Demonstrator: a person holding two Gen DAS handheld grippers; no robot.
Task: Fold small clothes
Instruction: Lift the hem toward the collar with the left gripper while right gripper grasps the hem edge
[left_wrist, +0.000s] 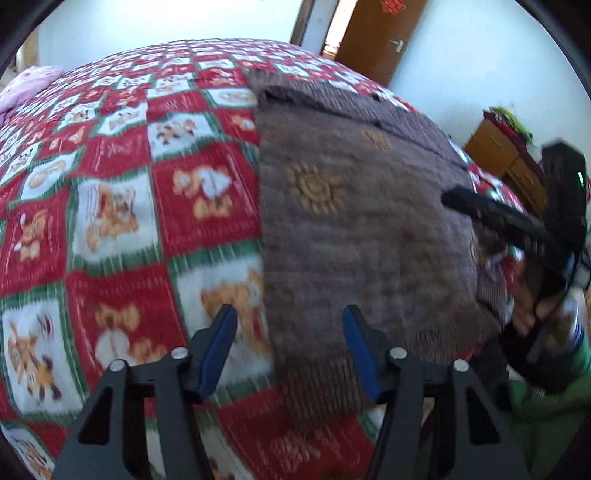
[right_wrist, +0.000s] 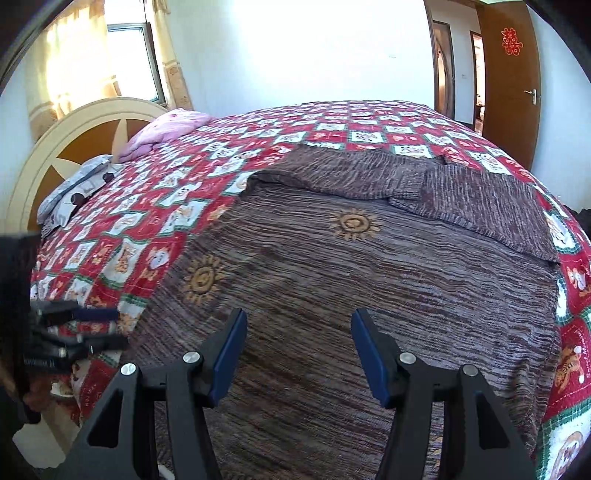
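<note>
Both your left gripper (left_wrist: 290, 349) and right gripper (right_wrist: 299, 356) hang spread and empty over the sweater (right_wrist: 332, 280) lying flat on the bed (right_wrist: 155, 229); it's soft, floppy knit, so pinch its edge.

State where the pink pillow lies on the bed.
In the right wrist view the pink pillow lies at the far left of the bed, beside the cream headboard and beyond the brown sweater.

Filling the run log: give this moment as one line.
left gripper: open, empty | right gripper: open, empty | brown sweater: flat on bedspread, sleeves folded in
</note>
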